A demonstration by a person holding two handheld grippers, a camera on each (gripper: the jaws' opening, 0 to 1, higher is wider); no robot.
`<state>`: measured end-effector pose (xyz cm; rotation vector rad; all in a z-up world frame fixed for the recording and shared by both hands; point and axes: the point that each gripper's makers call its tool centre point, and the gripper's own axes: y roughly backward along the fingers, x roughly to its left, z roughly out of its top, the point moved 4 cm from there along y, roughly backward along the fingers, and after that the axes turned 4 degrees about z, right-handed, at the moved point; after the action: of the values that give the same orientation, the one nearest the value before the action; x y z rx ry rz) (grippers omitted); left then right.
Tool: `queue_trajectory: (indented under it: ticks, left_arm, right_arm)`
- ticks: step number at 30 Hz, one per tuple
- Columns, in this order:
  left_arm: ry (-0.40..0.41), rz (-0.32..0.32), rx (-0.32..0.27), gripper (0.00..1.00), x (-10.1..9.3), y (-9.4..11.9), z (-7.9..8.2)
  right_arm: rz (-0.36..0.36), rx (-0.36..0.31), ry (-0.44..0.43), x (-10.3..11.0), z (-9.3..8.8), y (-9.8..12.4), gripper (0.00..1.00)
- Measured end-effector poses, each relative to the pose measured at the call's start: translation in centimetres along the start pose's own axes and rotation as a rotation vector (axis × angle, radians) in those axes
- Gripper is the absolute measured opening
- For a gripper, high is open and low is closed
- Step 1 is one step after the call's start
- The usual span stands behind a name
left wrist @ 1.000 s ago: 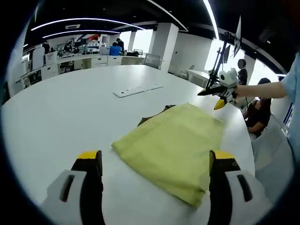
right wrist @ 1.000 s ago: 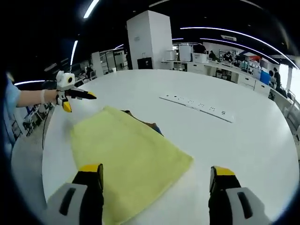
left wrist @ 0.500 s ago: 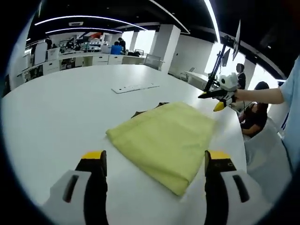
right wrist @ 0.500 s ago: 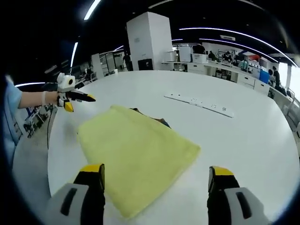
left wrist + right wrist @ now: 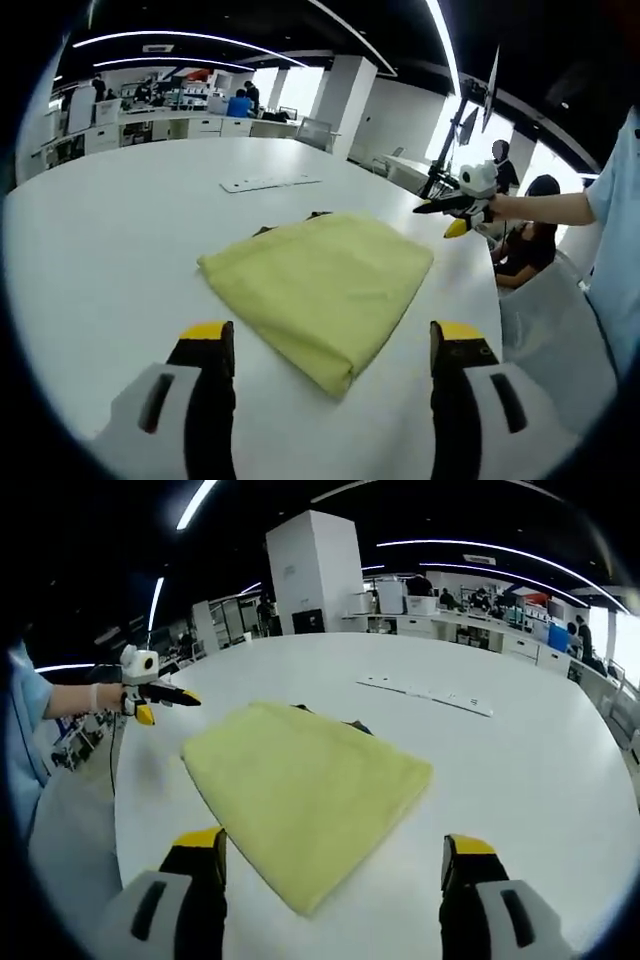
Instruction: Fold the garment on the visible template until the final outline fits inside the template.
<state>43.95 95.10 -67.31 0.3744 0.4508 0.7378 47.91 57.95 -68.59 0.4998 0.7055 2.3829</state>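
dark layer under yellow garment almost fully covered, only slivers at far edge; can't tell whether template or part of garment; white strip on table has markings too small to read; right gripper seen small from side, jaw gap unclear; background desks and people blurred

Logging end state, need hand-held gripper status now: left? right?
Left hand-held gripper: open, holding nothing.
Right hand-held gripper: open, holding nothing.
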Motion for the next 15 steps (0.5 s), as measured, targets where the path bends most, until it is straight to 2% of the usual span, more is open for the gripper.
queue_trajectory:
  ticks: [5,7,10,12,14,15]
  left_arm:
    - [-0.006,-0.008,0.031,0.7,-0.1,0.0,-1.0]
    - [0.002,-0.024,0.056,0.64,-0.2,0.0,-2.0]
    - [0.023,-0.035,0.08,0.61,-0.5,-0.1,-3.4]
    - [0.041,-0.027,0.101,0.58,-0.4,-0.2,-4.4]
    - [0.055,-0.032,0.098,0.53,-0.5,-0.3,-4.8]
    - [0.078,-0.062,0.099,0.49,-0.9,-0.2,-5.1]
  right_arm:
    - [0.001,-0.011,-0.012,0.3,-0.6,0.5,0.86]
    - [0.011,-0.012,-0.029,0.5,-1.1,0.5,0.82]
    - [0.023,0.009,-0.039,0.9,-2.1,0.5,0.73]
    - [0.031,0.023,-0.046,1.2,-2.9,0.5,0.7]
    - [0.044,0.035,-0.062,1.5,-3.5,0.3,0.67]
    - [0.046,0.04,-0.061,1.5,-3.8,0.3,0.65]
